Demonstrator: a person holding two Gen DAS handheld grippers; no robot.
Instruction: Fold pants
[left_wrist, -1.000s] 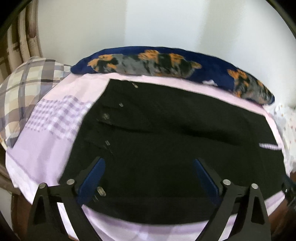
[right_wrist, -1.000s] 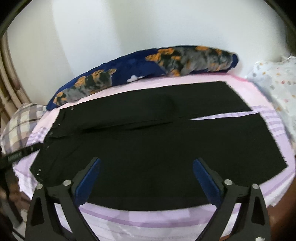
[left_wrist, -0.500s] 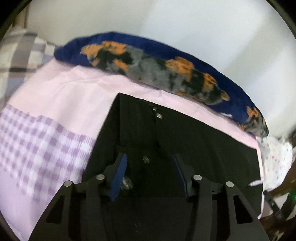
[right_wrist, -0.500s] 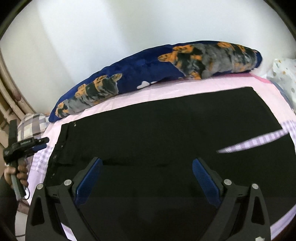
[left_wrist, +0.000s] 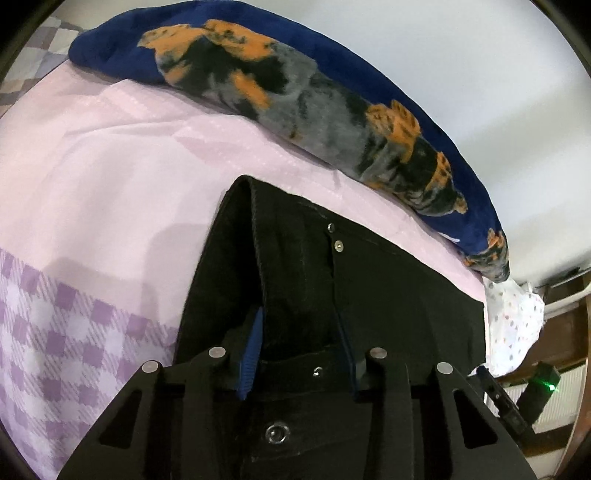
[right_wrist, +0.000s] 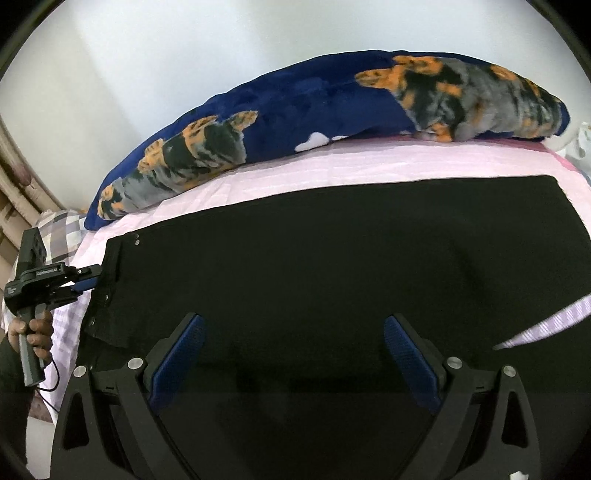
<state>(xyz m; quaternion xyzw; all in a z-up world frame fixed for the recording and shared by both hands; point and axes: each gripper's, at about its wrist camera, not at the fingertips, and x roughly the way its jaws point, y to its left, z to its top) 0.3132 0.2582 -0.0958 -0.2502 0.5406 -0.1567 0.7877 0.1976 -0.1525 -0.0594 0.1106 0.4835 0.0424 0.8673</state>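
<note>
Left wrist view, left tongs (left_wrist: 301, 343): the blue-padded fingers (left_wrist: 252, 354) are seen drawn in around a raised fold of the waistband of the black pants (left_wrist: 388, 295); cloth fills the gap between the pads, so the tongs are clamped on the waistband.
Right wrist view, right tongs (right_wrist: 293, 332): the fingers are held wide apart above the black cloth, and nothing is gripped between them.
Left tongs seen from the right wrist: the tool (right_wrist: 55, 280) is held in the person's left hand (right_wrist: 31, 332) at the waistband edge on the left of the picture.
Pants: they are spread flat across the bed with the waist at the left and the legs running to the right; small metal studs (left_wrist: 338, 244) are shown near the waistband, and a thin slit of sheet is seen between the legs at the right.
Bed sheet (left_wrist: 110, 177): a pale pink sheet with a purple checked patch is laid under the pants.
Blanket (right_wrist: 332, 110): a rolled dark blue blanket with orange and grey patches is laid along the far edge of the bed, against the white wall.
Pillow (right_wrist: 61, 229): a checked pillow is partly seen at the left end.
</note>
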